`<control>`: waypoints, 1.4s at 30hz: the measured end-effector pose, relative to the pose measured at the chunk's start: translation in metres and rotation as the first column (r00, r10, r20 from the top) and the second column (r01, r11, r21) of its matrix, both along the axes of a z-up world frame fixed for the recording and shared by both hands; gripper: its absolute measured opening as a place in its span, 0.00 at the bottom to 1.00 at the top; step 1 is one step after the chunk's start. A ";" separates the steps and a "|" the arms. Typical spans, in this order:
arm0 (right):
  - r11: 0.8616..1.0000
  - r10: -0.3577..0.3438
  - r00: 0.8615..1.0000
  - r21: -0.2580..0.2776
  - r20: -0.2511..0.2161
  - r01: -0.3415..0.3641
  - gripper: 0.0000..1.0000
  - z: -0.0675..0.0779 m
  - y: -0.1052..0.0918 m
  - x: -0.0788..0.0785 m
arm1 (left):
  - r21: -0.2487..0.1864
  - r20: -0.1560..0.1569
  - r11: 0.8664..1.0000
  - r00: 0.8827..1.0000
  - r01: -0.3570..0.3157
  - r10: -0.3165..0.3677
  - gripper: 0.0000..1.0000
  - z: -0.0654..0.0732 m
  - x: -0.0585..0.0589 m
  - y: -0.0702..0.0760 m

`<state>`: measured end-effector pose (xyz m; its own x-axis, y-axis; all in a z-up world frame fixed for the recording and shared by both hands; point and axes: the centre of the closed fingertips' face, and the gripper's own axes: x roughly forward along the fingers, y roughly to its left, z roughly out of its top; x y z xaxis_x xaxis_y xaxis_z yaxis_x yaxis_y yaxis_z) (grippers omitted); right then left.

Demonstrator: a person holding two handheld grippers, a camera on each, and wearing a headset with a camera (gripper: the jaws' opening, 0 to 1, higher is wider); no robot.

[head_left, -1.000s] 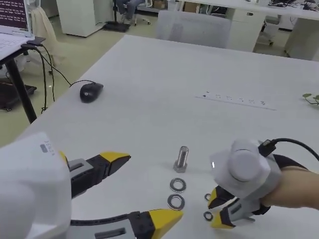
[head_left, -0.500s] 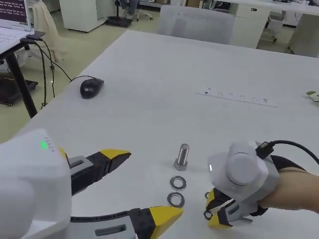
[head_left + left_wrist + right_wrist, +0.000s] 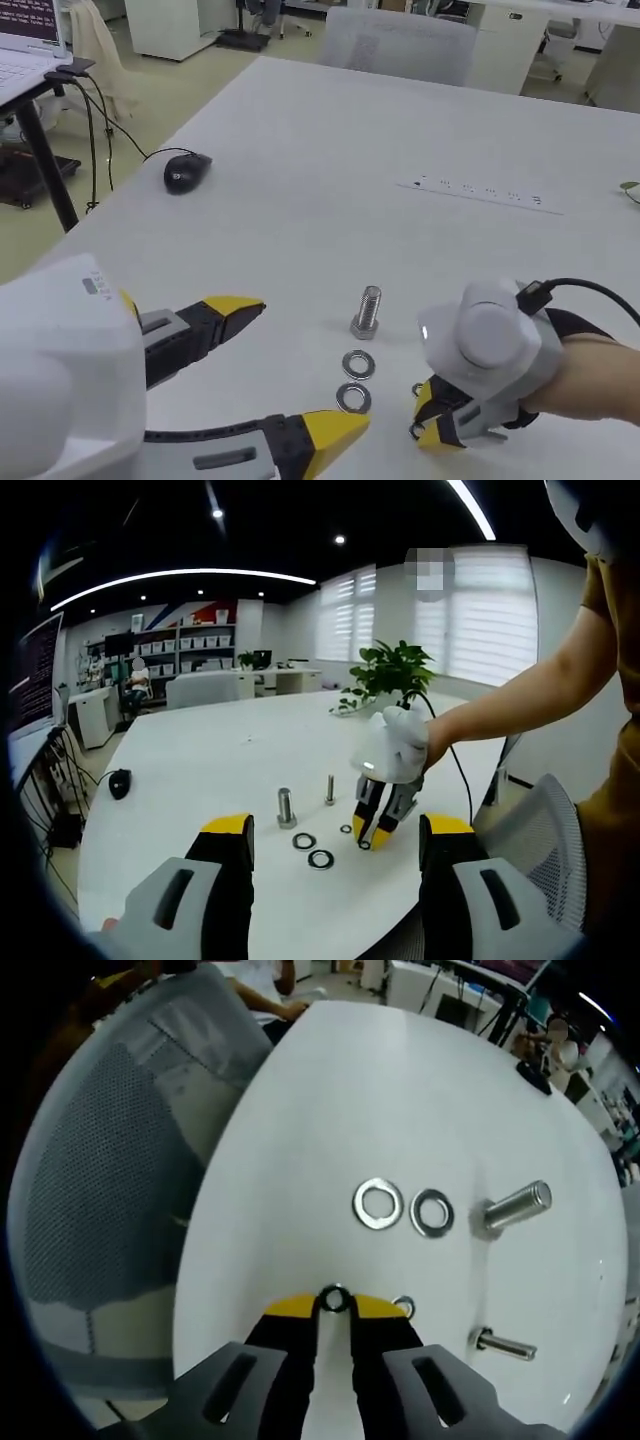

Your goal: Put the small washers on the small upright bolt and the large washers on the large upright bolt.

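- Right hand-held gripper [image 3: 333, 1310]: a second ago its jaws were spread; they have now pulled in to a narrow gap and pinch a small washer [image 3: 333, 1297] at the tips.
- I can't tell whether that washer is off the table [image 3: 330, 170].
- Second small washer [image 3: 403, 1307] lies just beside the tips, with the small bolt [image 3: 505, 1344] upright near it.
- Large washers [image 3: 378, 1203] lie side by side, unmoved, next to the large bolt [image 3: 517, 1207].
- Left hand-held gripper [image 3: 336, 830]: unchanged, jaws wide apart, nothing held, well short of the washers.
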<state>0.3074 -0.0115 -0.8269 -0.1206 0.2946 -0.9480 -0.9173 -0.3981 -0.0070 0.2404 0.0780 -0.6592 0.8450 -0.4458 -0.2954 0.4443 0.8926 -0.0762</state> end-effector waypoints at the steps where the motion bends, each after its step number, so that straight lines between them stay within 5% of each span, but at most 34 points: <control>1: 1.000 -0.001 1.000 0.000 -0.001 0.001 0.12 0.000 0.000 0.000 | -0.003 0.002 1.000 1.000 0.000 0.000 0.66 0.001 0.000 0.000; 14: 1.000 0.006 1.000 -0.012 0.025 -0.006 0.12 0.002 -0.004 0.004 | 0.003 0.000 1.000 1.000 0.003 -0.003 0.66 0.001 -0.003 0.000; 32: 0.993 -0.110 0.984 0.057 0.139 0.103 0.12 0.068 -0.018 0.077 | 0.000 -0.004 1.000 1.000 0.016 -0.016 0.66 0.000 0.001 -0.003; 42: 0.993 -0.105 0.978 0.070 0.182 0.094 0.12 0.079 -0.008 0.096 | -0.002 -0.005 1.000 1.000 0.004 -0.004 0.66 0.000 0.004 0.001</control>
